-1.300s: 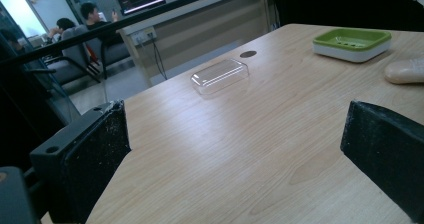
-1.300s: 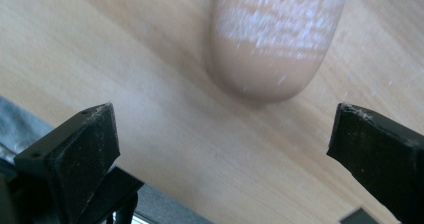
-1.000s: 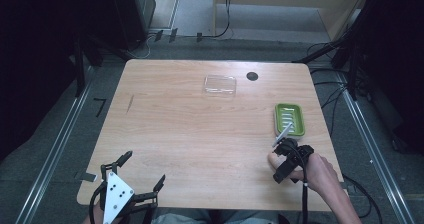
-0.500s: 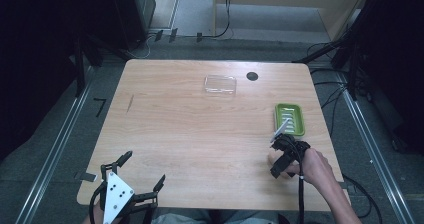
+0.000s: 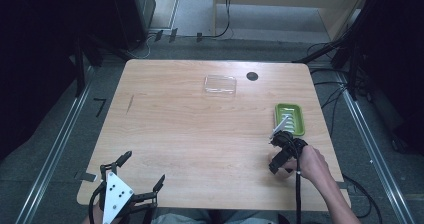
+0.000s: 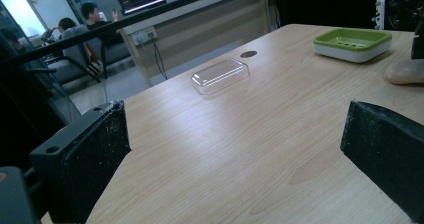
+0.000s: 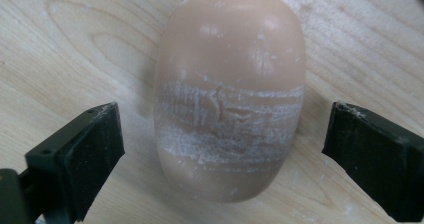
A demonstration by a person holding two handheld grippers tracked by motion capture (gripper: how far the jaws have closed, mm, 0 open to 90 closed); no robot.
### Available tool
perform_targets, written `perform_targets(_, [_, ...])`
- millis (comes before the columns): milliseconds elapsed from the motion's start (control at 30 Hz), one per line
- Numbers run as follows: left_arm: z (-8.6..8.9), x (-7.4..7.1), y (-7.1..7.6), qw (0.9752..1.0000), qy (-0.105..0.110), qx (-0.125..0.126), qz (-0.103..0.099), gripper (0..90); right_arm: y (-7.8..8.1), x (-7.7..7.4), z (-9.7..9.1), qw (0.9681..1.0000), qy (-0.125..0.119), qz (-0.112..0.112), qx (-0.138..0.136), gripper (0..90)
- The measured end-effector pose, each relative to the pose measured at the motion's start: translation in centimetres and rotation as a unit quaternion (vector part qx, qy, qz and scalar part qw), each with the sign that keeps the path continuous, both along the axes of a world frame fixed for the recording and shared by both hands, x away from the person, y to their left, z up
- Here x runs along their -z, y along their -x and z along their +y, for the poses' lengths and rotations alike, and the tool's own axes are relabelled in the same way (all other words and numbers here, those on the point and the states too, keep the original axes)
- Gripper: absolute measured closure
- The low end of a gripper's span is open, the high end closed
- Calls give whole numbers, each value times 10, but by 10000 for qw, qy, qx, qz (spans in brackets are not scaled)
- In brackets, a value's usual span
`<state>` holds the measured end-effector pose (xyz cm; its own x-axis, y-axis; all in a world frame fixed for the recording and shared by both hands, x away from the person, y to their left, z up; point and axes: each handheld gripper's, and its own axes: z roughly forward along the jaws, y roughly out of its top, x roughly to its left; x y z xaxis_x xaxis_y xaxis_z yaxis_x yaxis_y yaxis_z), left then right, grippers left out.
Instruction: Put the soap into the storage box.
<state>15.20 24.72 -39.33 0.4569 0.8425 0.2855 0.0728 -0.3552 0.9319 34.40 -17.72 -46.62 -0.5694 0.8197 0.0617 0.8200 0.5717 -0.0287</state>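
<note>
A tan oval soap bar (image 7: 230, 74) lies on the wooden table (image 5: 200, 129), its top scuffed white. My right gripper (image 7: 225, 139) points down over it with one jaw on each side. Its jaws have just been closing, but a gap remains on both sides and the pads do not touch the soap. In the high view this gripper (image 5: 280, 156) is near the table's right front, just in front of a green soap dish (image 5: 289, 118). My left gripper (image 5: 144, 166) rests open at the front left with nothing between its jaws.
A clear plastic lid (image 5: 220, 84) lies toward the far middle, with a small black round hole (image 5: 252, 76) to its right. From the left gripper view, the lid (image 6: 220, 75), the green dish (image 6: 352, 43) and the soap (image 6: 405, 71) are ahead.
My right hand has moved left and down, so the gripper now stands over the soap that lay just to its left. The left gripper has stayed still.
</note>
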Motion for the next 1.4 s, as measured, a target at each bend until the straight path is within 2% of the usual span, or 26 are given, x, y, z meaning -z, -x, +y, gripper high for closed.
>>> perform_targets(200, [0,0,0,10000,-3,3,-6,0,0,0,0,10000,-8,-78,57,132])
perform_targets(700, [0,0,0,10000,4,12,-19,0,0,2,2,9999,102,-90,93,259])
perform_targets(933, [1,0,1,10000,-6,8,-21,0,0,3,3,9998,141,-99,56,282])
perform_targets(1000, [1,0,1,10000,-7,9,-21,0,1,2,4,9998,123,-118,70,320])
perform_targets(1400, [1,0,1,10000,-17,12,-20,0,0,2,4,9998,132,-118,-11,329])
